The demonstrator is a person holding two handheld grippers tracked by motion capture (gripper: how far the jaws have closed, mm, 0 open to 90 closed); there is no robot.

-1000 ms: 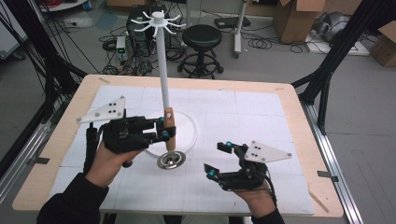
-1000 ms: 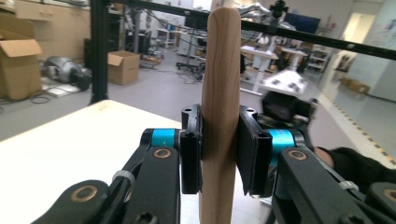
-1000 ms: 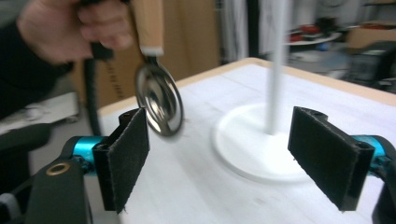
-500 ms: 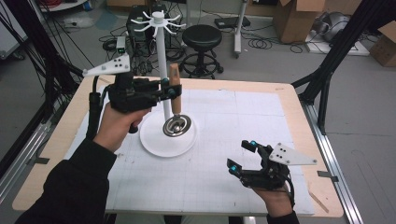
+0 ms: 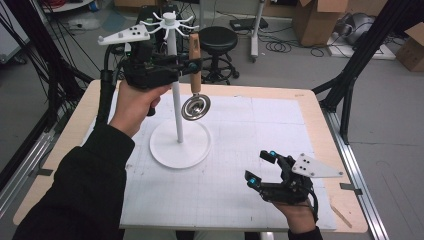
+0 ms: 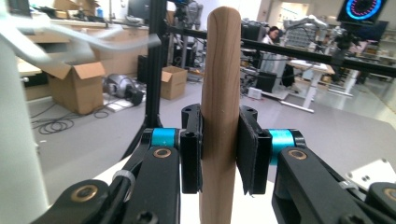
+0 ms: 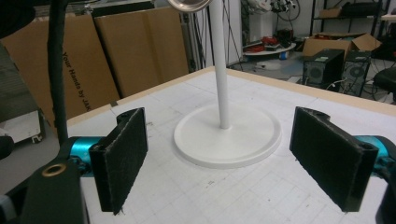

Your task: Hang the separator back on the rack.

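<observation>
My left gripper (image 5: pixel 192 65) is shut on the wooden handle (image 5: pixel 194 51) of a utensil with a round shiny metal head (image 5: pixel 195 107), held upright high above the table, just right of the white stand's pole (image 5: pixel 176 110). In the left gripper view the pads (image 6: pixel 191 156) press the handle (image 6: pixel 219 116) from both sides. The stand has a round white base (image 5: pixel 175 150) and hooked arms (image 5: pixel 170 21) on top. My right gripper (image 5: pixel 259 168) rests low at the front right, open with nothing between its pads (image 7: pixel 120 158), facing the stand's base (image 7: pixel 229 140).
A white gridded mat (image 5: pixel 240 145) covers the wooden table (image 5: pixel 320 125). Beyond the far edge stand a black stool (image 5: pixel 218 37), cables and cardboard boxes (image 5: pixel 320 20). A dark frame leg (image 5: pixel 350 75) rises at the right.
My left gripper has lifted the utensil from near the stand's base up to the height of the hooked arms. The right gripper has slid right and toward the front edge.
</observation>
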